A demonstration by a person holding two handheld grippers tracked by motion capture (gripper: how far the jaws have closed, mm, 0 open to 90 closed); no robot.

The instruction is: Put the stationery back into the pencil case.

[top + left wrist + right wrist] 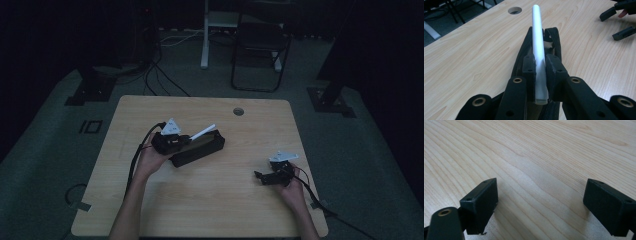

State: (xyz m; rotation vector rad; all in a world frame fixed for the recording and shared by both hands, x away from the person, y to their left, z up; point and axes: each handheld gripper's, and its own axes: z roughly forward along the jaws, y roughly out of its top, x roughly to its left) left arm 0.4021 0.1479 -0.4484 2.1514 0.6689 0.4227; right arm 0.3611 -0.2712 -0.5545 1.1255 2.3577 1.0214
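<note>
The wooden table [210,200] carries a black zip pouch [200,148] near its middle. Its inside is hidden, so I cannot tell what it contains.

The left gripper [540,65] hangs just above the pouch, jaws clamped on a white pen [538,42]. The pen could slip, since the jaws hold it near one end. Right of the pouch, well apart, the right gripper [539,205] rests with jaws spread wide, holding nothing.
</note>
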